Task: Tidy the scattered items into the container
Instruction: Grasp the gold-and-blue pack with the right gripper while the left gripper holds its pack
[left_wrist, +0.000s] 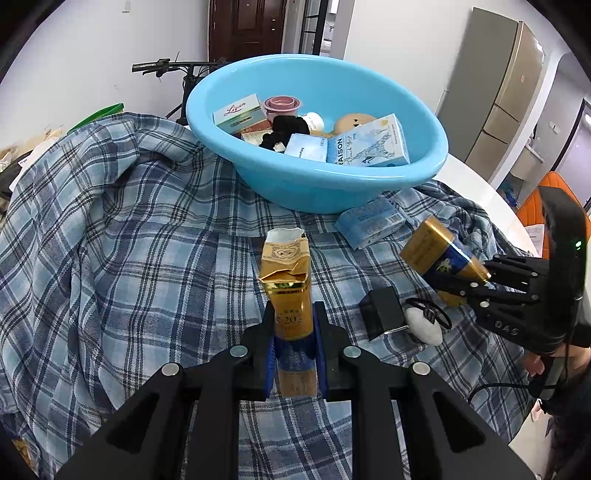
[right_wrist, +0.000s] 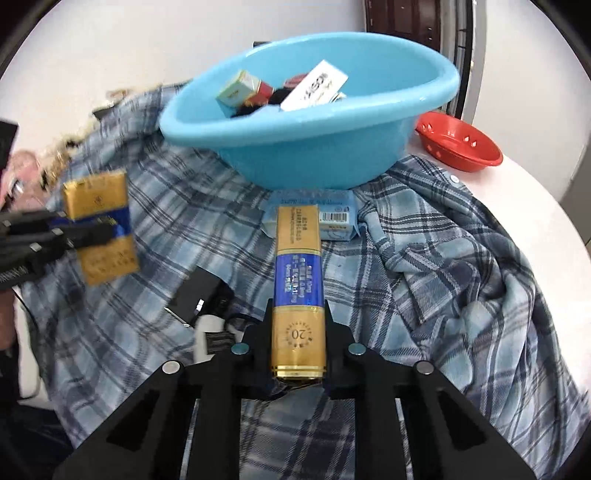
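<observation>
1. Here the left gripper (left_wrist: 294, 334) has its fingers clamped on a gold and blue pack with a torn top (left_wrist: 290, 291), which it holds upright above the checked cloth (left_wrist: 147, 229).
2. The right gripper (right_wrist: 298, 345) has its fingers clamped on a second gold and blue pack (right_wrist: 298, 280), unopened, held lengthwise and lifted off the cloth.
3. On the cloth between the two grippers lie a small black box (left_wrist: 382, 312) and, touching it, a white object with a black loop (left_wrist: 424, 323).
4. Further away, a pale blue packet (left_wrist: 371, 221) lies on the cloth just beside the blue basin (left_wrist: 280, 184).
5. The basin stands on the cloth on the worktop (right_wrist: 535, 206) and already holds several boxes and small items.
6. Beside the basin stands a red bowl (right_wrist: 460, 142).
</observation>
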